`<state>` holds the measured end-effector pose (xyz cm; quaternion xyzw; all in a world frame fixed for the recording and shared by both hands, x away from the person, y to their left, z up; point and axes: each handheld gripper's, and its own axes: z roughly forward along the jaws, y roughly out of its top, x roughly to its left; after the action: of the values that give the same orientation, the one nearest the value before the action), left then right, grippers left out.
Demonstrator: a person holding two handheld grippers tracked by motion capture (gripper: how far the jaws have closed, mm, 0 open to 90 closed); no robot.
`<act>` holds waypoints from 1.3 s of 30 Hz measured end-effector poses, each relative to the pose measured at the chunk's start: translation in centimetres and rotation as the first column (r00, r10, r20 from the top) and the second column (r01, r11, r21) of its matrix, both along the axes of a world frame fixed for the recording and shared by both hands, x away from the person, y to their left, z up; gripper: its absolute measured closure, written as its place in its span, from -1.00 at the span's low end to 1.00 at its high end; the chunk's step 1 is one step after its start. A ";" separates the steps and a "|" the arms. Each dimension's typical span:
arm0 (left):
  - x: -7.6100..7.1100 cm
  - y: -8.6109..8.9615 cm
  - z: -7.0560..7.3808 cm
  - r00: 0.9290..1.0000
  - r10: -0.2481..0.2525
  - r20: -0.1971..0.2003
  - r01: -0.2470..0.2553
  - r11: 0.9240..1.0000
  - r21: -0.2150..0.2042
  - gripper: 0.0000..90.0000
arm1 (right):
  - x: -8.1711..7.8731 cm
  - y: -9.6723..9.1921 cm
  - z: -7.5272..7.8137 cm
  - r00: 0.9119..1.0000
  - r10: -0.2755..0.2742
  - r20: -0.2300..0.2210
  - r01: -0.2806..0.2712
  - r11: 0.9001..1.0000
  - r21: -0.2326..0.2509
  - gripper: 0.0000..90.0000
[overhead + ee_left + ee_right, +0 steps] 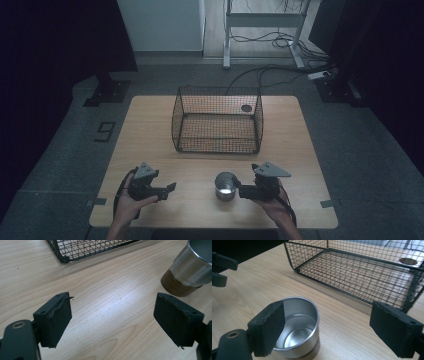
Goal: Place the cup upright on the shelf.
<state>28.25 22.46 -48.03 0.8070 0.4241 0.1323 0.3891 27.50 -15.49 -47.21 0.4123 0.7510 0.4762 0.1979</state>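
1. Cup (226,186): upright on the worktop (150,135) near its front edge, well clear of the basket (218,120) behind it.
2. My right tongs (242,191): jaws apart, nothing gripped; cup (298,327) just beside one jaw.
3. My left tongs (170,189): jaws wide, bare worktop (110,315) between them.
4. Open wood lies between left tongs and cup.

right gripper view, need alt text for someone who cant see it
An empty steel cup stands upright on a wooden table, beside the left jaw of the open right gripper. An empty black wire basket sits beyond it.
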 end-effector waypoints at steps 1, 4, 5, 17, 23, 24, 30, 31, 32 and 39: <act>0.0 0.0 0.0 1.000 0.001 0.000 -0.001 1.000 0.000 -0.66 | 0.0 0.2 -0.1 1.000 0.006 -0.001 -0.006 1.000 0.002 -0.72; -0.1 -0.1 0.1 1.000 -0.001 0.001 0.001 1.000 -0.002 -0.66 | -0.2 1.0 -0.2 1.000 0.025 -0.009 -0.026 1.000 -0.004 -0.73; -0.1 -0.1 0.1 1.000 -0.002 0.002 0.002 1.000 -0.002 -0.66 | -0.2 1.3 -0.3 0.999 0.033 -0.008 -0.033 0.999 -0.008 -0.73; -0.1 0.1 0.2 1.000 0.001 0.005 -0.001 1.000 -0.007 -0.66 | -0.2 3.4 -1.2 0.996 0.078 -0.034 -0.079 0.996 -0.043 -0.81; -0.1 0.1 0.2 1.000 -0.001 0.005 0.001 1.000 -0.006 -0.66 | 0.0 4.2 -1.9 0.995 0.084 -0.044 -0.087 0.994 -0.064 -0.89; -0.1 0.1 0.2 1.000 -0.001 0.003 0.001 1.000 -0.007 -0.66 | 0.0 4.3 -2.0 0.995 0.087 -0.046 -0.090 0.994 -0.063 -0.89; -0.1 0.1 0.1 1.000 0.000 0.004 0.000 1.000 -0.005 -0.66 | 0.2 4.8 -2.6 0.993 0.099 -0.057 -0.104 0.992 -0.077 -0.93; -0.1 0.1 0.2 1.000 -0.001 0.004 0.001 1.000 -0.006 -0.66 | 0.2 5.0 -2.8 0.993 0.104 -0.061 -0.109 0.991 -0.082 -0.94; -0.1 0.1 0.2 1.000 -0.002 0.005 0.002 1.000 -0.007 -0.66 | 0.2 5.1 -2.9 0.992 0.107 -0.061 -0.112 0.990 -0.085 -0.94; 0.0 0.0 0.1 1.000 -0.004 0.001 0.004 1.000 -0.004 -0.66 | 0.6 5.8 -3.9 0.991 0.113 -0.073 -0.120 0.987 -0.109 -0.88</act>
<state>28.21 22.44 -47.95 0.8069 0.4226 0.1313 0.3911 28.06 -9.73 -51.07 0.3713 0.8059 0.4296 0.1678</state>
